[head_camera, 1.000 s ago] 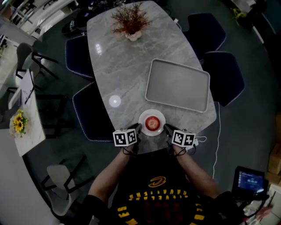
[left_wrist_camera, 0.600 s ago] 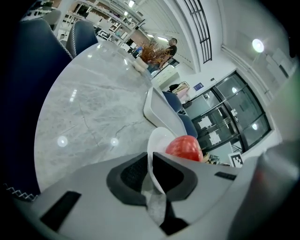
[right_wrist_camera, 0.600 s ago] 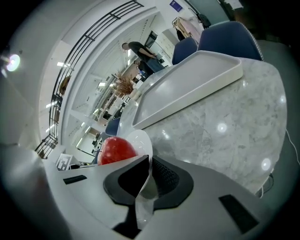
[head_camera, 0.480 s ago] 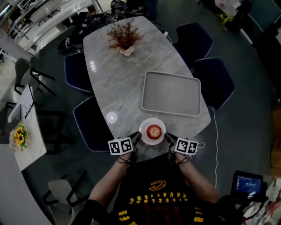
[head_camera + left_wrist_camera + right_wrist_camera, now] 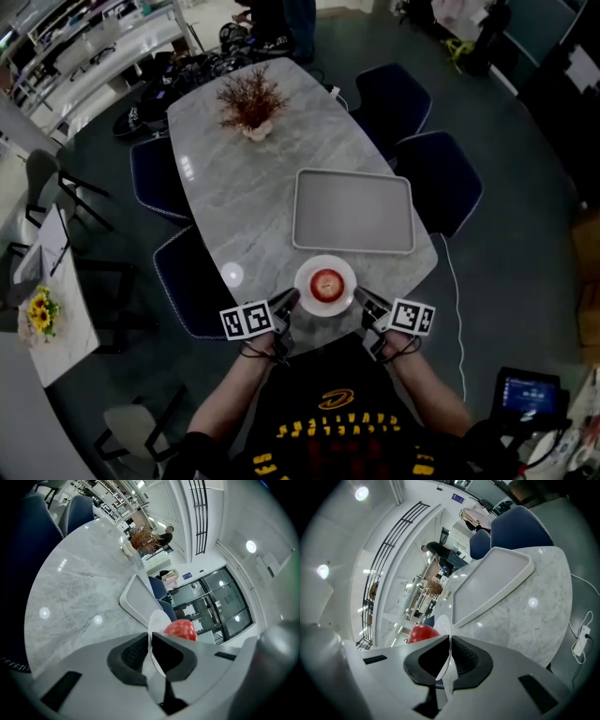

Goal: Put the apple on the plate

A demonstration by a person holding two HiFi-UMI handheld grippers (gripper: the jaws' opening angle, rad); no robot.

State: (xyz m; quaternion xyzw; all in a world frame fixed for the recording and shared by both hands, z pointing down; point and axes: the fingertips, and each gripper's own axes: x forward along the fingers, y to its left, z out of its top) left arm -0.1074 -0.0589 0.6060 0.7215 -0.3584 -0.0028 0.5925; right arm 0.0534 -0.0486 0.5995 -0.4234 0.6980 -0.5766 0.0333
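- Marble table (image 5: 244, 206) fills the middle of the overhead shot, with blue chairs (image 5: 436, 178) tucked in around it.
- Far end has a vase with a dried reddish plant (image 5: 249, 101). Closer in sits an empty grey tray (image 5: 353, 212).
- Apple (image 5: 325, 283) is red and sits dead centre on the white plate (image 5: 325, 261), at the near edge of the table, just short of the tray.
- Left gripper (image 5: 289, 300) has the plate's left rim between its jaws. They've just been closing, and now they're narrow and pinching the rim.
- Right gripper (image 5: 361, 300) does the same on the opposite rim, pads clamped on the thin white edge.
- So the plate hangs between the two grippers. It looks lifted clear of the tabletop, but honestly that's hard to confirm from overhead.
- Both gripper views show the apple poking up just past the jaws.
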